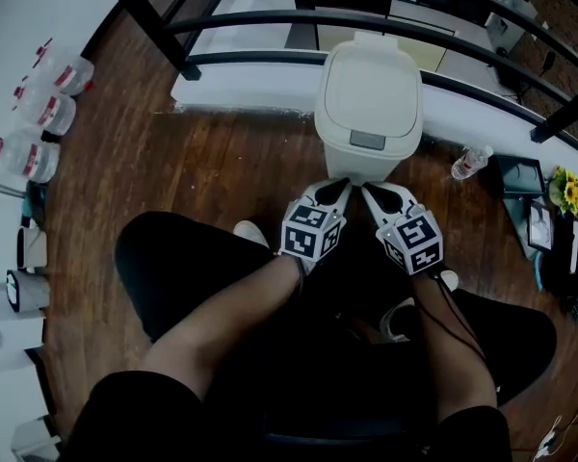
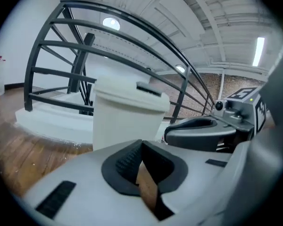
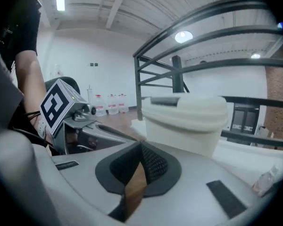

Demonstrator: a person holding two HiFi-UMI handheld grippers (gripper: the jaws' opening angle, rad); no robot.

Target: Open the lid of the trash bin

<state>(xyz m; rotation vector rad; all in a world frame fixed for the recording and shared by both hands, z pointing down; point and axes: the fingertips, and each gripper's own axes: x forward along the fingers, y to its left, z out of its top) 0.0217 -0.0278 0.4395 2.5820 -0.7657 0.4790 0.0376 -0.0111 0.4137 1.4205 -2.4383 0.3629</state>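
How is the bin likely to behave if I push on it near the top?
The bin looks like light plastic, so it would probably slide on the smooth wooden floor. It stands tall and its body tapers below the lid, so a high sideways push might tip it. Pressing down on the button seems steadier.

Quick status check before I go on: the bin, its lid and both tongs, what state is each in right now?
trash bin: upright on the wood floor.
lid: closed, down flat on the bin.
left tongs: shut, nothing between them, not on the lid.
right tongs: shut, nothing between them, not on the lid.
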